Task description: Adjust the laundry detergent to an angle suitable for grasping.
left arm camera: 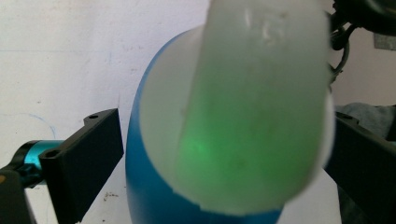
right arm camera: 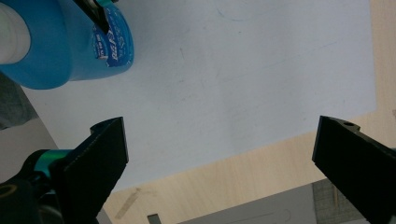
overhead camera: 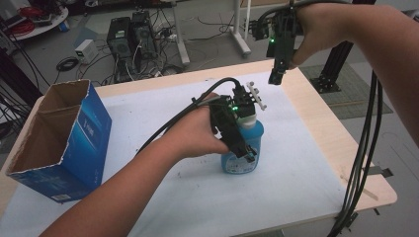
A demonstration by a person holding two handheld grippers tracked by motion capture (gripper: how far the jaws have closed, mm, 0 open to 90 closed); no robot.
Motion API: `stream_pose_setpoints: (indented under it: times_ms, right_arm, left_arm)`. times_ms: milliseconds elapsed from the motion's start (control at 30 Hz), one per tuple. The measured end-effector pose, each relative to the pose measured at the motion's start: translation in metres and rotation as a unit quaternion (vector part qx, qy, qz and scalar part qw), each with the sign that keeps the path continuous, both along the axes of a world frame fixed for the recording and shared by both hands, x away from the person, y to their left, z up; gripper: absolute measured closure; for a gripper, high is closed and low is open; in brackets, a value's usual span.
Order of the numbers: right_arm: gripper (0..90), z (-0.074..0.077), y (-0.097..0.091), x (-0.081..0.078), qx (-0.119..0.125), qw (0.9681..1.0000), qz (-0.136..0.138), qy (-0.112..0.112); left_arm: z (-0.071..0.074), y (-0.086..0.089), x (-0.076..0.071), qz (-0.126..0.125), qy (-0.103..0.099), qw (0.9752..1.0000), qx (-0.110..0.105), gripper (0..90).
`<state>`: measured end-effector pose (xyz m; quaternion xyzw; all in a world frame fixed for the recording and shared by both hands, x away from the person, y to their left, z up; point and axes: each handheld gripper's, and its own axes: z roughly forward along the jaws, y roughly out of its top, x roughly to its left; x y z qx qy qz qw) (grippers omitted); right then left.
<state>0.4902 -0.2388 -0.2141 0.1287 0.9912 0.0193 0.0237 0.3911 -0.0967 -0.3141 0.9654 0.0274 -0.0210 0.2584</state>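
Jaws of the left gripper (overhead camera: 240,132) straddle an upright blue bottle (overhead camera: 243,148) standing mid-counter (overhead camera: 306,98), seemingly pinching its sides, long axis vertical. Beyond, the right gripper (overhead camera: 276,76) hangs raised above the far edge, jaws spread wide, bottle below and nearer the person.

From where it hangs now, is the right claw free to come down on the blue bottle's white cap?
Probably not cleanly: the left claw and its body straddle the blue bottle, crowding its white cap. The right claw hangs open above.
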Motion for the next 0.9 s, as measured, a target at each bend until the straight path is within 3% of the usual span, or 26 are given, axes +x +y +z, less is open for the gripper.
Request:
stream_pose_setpoints:
  times_ms: [167,433,800,900]
  right_arm:
    - [2.5,0.001,-0.001,-0.001,0.003,1.0000,-0.004,-0.002]
    - [2.5,0.000,-0.001,-0.001,0.001,1.0000,-0.004,-0.001]
    - [2.5,-0.001,-0.003,-0.001,0.002,1.0000,-0.003,-0.002]
    - [2.5,-0.001,-0.003,-0.002,0.002,1.0000,-0.004,0.001]
  left_arm:
    - [-0.003,-0.003,0.000,0.004,-0.003,0.9999,0.012,2.9]
    - [-0.008,-0.008,-0.004,0.006,-0.005,0.9999,0.014,2.9]
    - [-0.010,-0.012,-0.006,0.004,-0.026,0.9992,0.029,2.9]
    - [-0.009,-0.011,-0.005,0.004,-0.031,0.9990,0.031,9.7]
